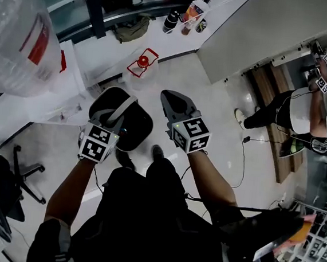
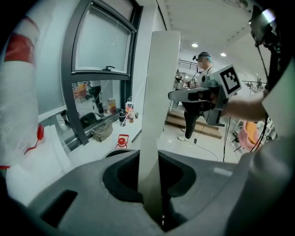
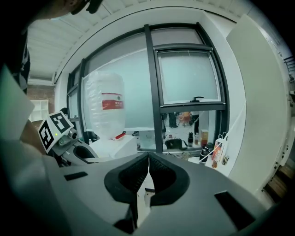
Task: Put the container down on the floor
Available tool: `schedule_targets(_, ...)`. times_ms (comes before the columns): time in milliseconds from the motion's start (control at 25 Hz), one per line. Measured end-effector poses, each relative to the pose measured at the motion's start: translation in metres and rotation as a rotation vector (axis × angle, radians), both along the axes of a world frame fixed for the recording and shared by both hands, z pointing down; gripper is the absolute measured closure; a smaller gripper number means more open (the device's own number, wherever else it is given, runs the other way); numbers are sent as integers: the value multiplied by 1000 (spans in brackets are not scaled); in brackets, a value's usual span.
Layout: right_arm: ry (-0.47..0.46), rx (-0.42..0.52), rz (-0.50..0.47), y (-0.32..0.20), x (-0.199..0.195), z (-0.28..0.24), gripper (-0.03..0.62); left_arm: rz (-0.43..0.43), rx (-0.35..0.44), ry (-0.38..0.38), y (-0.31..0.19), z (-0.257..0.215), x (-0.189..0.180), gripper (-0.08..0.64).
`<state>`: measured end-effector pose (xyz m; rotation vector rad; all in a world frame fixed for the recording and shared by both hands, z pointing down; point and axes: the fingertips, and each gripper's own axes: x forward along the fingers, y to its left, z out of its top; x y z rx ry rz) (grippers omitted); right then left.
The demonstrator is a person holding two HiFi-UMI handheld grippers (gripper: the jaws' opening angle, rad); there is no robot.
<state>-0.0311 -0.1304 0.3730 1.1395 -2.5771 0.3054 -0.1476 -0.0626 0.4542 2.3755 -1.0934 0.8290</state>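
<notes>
A clear container with a red lid (image 1: pixel 142 62) stands on the pale floor near the window, ahead of both grippers and touched by neither. The left gripper view shows that container (image 2: pixel 122 139) small, beyond the jaws. My left gripper (image 1: pixel 114 114) hangs over a black round thing (image 1: pixel 139 128) by my feet. The left gripper (image 2: pixel 148 159) stands open by a narrow gap, and only the pale wall end and floor show through it. My right gripper (image 1: pixel 171 98) is held beside it at about the same height. In its own view the right gripper (image 3: pixel 147 159) is shut and holds nothing.
A big plastic-wrapped roll with a red label (image 1: pixel 17 33) stands on a white table (image 1: pixel 96 49) at the left. Bottles and a bag (image 1: pixel 189 15) sit by the window. A white wall (image 1: pixel 265 33) juts in at the right. Another person (image 1: pixel 303 112) stands beyond it. An office chair (image 1: pixel 3 181) is at the lower left.
</notes>
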Motion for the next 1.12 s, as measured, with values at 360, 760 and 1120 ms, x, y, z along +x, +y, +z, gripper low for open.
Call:
schedule_targets(360,-24,-42,-24,-53,11,52,583,17,-27,-19,-55,65,11,486)
schedule_targets(760,0,-74,-91,-99,9,116,583,-5,-7,-58,-99,138,22,486)
schedule_targets(1120,1,-110,-143,-111,-5,187,583,6,-33,-103,-113,225,23,486)
